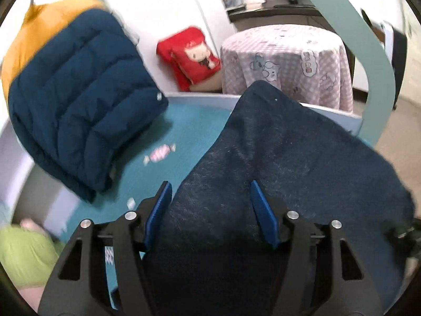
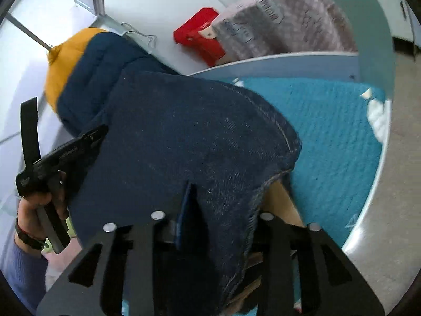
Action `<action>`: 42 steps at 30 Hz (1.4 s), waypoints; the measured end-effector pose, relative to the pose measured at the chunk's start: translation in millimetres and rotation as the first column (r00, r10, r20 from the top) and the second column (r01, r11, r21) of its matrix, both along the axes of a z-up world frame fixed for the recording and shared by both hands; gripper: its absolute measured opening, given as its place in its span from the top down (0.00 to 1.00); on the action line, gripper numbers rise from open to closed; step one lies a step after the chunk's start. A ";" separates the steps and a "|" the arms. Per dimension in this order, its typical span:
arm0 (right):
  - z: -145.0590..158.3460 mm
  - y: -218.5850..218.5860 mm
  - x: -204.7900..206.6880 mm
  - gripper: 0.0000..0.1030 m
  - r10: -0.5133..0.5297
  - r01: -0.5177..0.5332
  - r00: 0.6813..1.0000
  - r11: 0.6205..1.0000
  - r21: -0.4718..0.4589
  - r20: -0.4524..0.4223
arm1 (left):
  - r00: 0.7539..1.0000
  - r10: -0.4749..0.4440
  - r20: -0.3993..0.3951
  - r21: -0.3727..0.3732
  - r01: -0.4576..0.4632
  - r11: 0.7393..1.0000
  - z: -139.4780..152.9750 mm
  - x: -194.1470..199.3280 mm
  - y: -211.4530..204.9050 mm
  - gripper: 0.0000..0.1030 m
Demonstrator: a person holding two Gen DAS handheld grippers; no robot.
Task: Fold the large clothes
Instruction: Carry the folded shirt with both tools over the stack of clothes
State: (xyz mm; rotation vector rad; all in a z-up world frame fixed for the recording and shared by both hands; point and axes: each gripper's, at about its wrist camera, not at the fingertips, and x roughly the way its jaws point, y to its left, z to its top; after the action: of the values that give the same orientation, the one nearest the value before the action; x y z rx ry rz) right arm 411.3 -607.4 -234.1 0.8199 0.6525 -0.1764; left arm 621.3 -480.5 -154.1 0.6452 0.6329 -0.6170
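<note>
A dark blue denim garment (image 1: 289, 158) lies folded on the teal blanket (image 1: 194, 131). In the left wrist view its near end runs between the blue pads (image 1: 160, 210) of my left gripper (image 1: 210, 184), which stand wide apart and do not squeeze it. In the right wrist view the denim garment (image 2: 184, 131) drapes over my right gripper (image 2: 221, 189). One blue pad (image 2: 188, 210) shows to the left of the cloth, and the other finger is hidden under the stitched hem. The jaws stand apart. A hand (image 2: 34, 205) holds the left gripper's handle at the garment's far left edge.
A folded navy and yellow puffer jacket (image 1: 79, 100) (image 2: 100, 79) sits at the blanket's back left. Behind the bed's pale rim (image 1: 329, 110) are a red cushion (image 1: 192, 55) and a round table under pink checked cloth (image 1: 284, 60). A curved pale green rail (image 1: 368, 52) rises at right.
</note>
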 end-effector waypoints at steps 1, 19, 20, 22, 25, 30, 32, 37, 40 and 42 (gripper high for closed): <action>-0.5 1.1 0.2 0.67 0.006 -0.006 1.000 0.999 -0.033 -0.008 | 1.000 0.009 -0.018 -0.016 -0.010 1.000 -5.4 3.0 -0.9 0.39; 30.8 74.9 47.9 0.70 0.271 -0.276 0.961 0.912 -0.302 -0.059 | 0.996 0.089 0.022 -0.159 -0.084 0.984 31.5 -6.0 51.9 0.18; 23.8 75.0 52.9 0.70 0.268 -0.277 0.961 0.915 -0.293 -0.071 | 0.995 0.089 0.046 -0.180 -0.079 0.980 42.1 -13.6 56.9 0.18; 14.6 70.7 60.3 0.70 0.257 -0.268 0.963 0.924 -0.271 -0.078 | 0.994 0.075 0.078 -0.243 -0.054 0.968 62.3 -29.1 66.3 0.18; 9.0 58.4 67.3 0.70 0.251 -0.262 0.965 0.944 -0.202 -0.078 | 0.998 -0.042 0.049 -0.278 0.054 0.959 74.4 -48.7 64.2 0.18; 13.3 57.7 76.1 0.69 0.276 -0.291 0.956 0.937 -0.190 -0.104 | 1.000 -0.008 -0.002 -0.011 0.008 1.000 17.6 -34.5 22.7 0.18; 13.4 59.6 81.2 0.69 0.297 -0.313 0.948 0.934 -0.174 -0.112 | 0.999 0.040 0.003 0.063 -0.040 0.997 -7.6 -17.6 18.5 0.17; 5.4 66.5 101.1 0.69 0.307 -0.328 0.943 0.926 -0.189 -0.131 | 0.991 0.109 -0.082 0.037 -0.106 0.994 -26.9 15.5 30.4 0.17; 0.1 77.2 111.8 0.70 0.305 -0.337 0.938 0.914 -0.226 -0.164 | 0.983 0.138 -0.122 0.026 -0.136 0.990 -39.6 30.7 37.6 0.17; -4.7 80.1 116.1 0.70 0.305 -0.339 0.937 0.913 -0.227 -0.171 | 0.981 0.150 -0.123 0.022 -0.149 0.989 -47.5 36.2 40.1 0.17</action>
State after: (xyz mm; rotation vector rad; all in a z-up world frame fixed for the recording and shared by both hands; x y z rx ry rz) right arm 527.4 -527.3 -238.9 0.4468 0.8620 -0.0108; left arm 657.5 -440.4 -201.6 0.5685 0.7947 -0.5154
